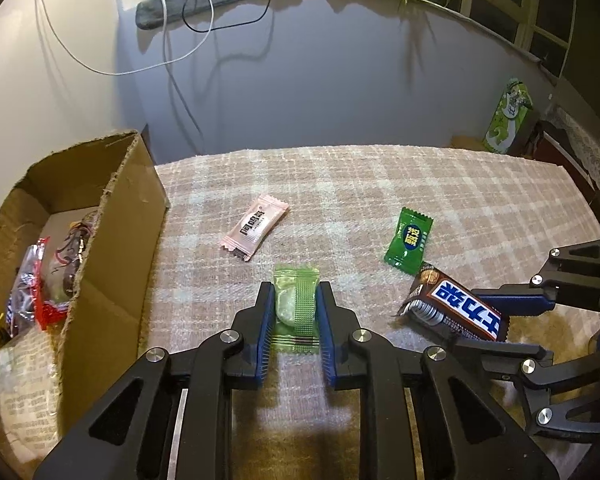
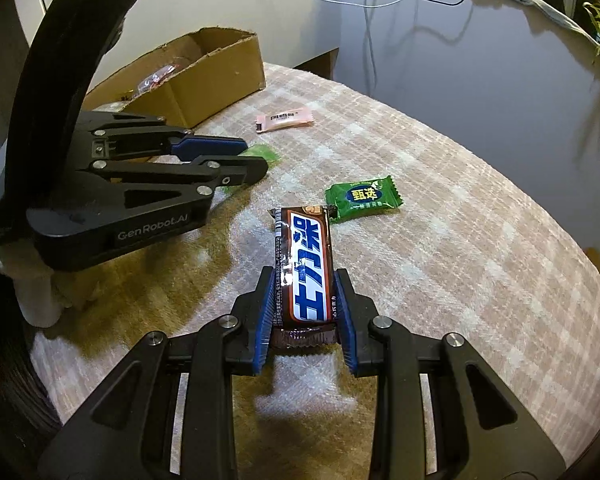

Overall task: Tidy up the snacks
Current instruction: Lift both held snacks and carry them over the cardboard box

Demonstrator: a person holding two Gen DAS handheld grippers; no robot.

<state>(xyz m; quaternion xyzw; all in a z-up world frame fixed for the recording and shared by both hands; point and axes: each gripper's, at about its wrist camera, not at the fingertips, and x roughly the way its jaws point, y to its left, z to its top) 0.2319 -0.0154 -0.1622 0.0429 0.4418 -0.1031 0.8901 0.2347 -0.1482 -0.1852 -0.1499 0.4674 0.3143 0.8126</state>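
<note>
My left gripper (image 1: 295, 294) is shut on a pale green snack packet (image 1: 296, 304) just above the checked tablecloth. My right gripper (image 2: 305, 280) is shut on a brown chocolate bar (image 2: 305, 268) with blue and white lettering; the bar also shows in the left wrist view (image 1: 456, 310). A pink packet (image 1: 255, 227) and a dark green candy (image 1: 408, 240) lie loose on the cloth; both show in the right wrist view, the pink packet (image 2: 285, 120) and the green candy (image 2: 362, 199). A cardboard box (image 1: 112, 248) at the left holds several snacks.
The checked tablecloth (image 1: 380, 184) covers a round table. A green carton (image 1: 508, 116) stands past the table's far right edge. White and black cables (image 1: 188, 20) hang on the wall behind. The left gripper body (image 2: 100, 184) fills the left of the right wrist view.
</note>
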